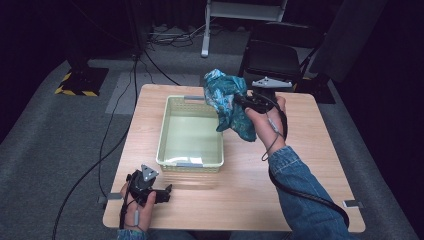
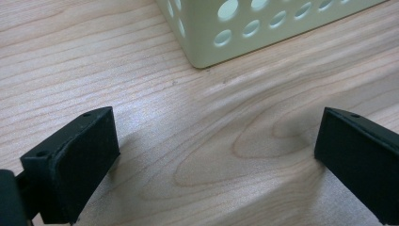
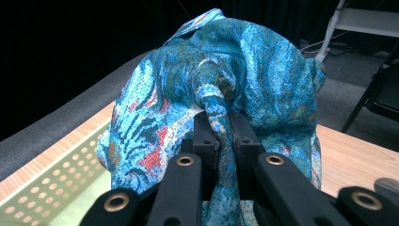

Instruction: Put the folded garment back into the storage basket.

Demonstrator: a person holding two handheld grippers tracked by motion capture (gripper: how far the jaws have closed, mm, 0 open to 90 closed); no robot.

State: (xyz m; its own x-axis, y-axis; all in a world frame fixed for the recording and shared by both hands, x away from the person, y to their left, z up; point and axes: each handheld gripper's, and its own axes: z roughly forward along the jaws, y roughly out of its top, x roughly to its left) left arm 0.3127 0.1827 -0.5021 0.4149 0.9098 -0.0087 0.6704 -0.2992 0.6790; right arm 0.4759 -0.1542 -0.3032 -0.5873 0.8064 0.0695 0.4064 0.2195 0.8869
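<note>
A crumpled blue patterned cloth (image 1: 227,102) hangs in the air over the far right corner of a pale green perforated basket (image 1: 172,160). My right gripper (image 1: 244,102) is shut on the blue cloth (image 3: 244,75), a fold of it pinched between the two black jaws in the right gripper view. My left gripper (image 1: 167,192) rests low on the wooden table (image 1: 240,190) near its front left corner, just short of the basket's near left corner (image 2: 207,52). Its jaws stand wide apart with bare wood between them (image 2: 216,155).
The basket's inside looks bare. A black chair (image 1: 272,57) stands beyond the table's far edge, and cables (image 1: 107,135) trail over the grey floor at the left. A white stand leg (image 1: 205,30) rises at the back.
</note>
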